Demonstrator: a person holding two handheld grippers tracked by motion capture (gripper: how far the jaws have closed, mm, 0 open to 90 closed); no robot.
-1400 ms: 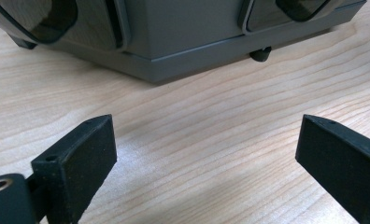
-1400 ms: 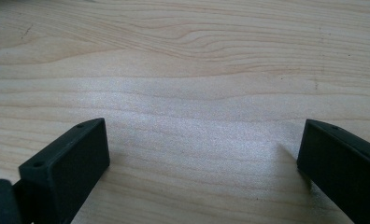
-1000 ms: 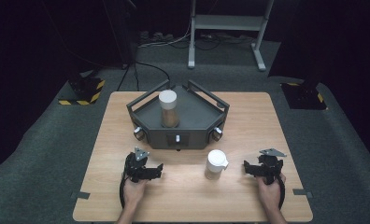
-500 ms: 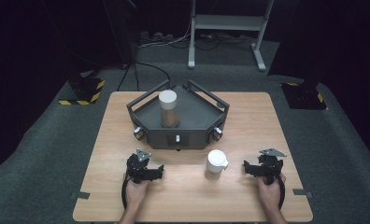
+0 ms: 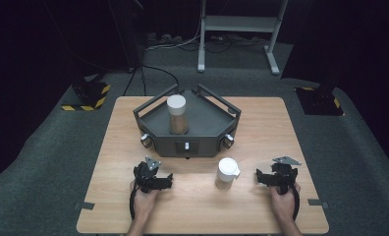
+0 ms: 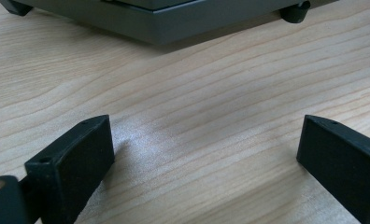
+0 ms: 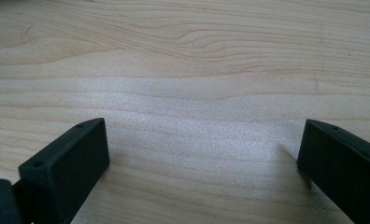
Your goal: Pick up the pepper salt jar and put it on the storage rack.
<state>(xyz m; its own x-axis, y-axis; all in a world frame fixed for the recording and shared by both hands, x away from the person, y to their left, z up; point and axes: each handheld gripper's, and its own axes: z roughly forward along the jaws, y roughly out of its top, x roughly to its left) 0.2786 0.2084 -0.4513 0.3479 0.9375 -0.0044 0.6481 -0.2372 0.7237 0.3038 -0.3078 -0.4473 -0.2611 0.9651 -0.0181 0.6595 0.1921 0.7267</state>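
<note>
A dark grey angular tray (image 5: 217, 118) stands at the middle back of the wooden table (image 5: 261, 206), and its front edge (image 6: 174, 28) runs across the top of the left gripper view. Inside it a jar (image 5: 176, 114) with a white lid and brown contents stands upright. A second white-lidded jar (image 5: 227, 173) stands on the table in front of the tray. My left gripper (image 5: 151, 179) rests near the front left, open (image 6: 204, 149) over bare wood. My right gripper (image 5: 276, 176) rests right of the front jar, open (image 7: 204, 154) with nothing between its jaws.
Two knobs (image 5: 146, 140) (image 5: 227, 141) stick out at the tray's front corners. Strips of tape (image 5: 84, 205) mark the table's front corners. Dark floor surrounds the table, with a metal stand (image 5: 236, 29) and cables behind.
</note>
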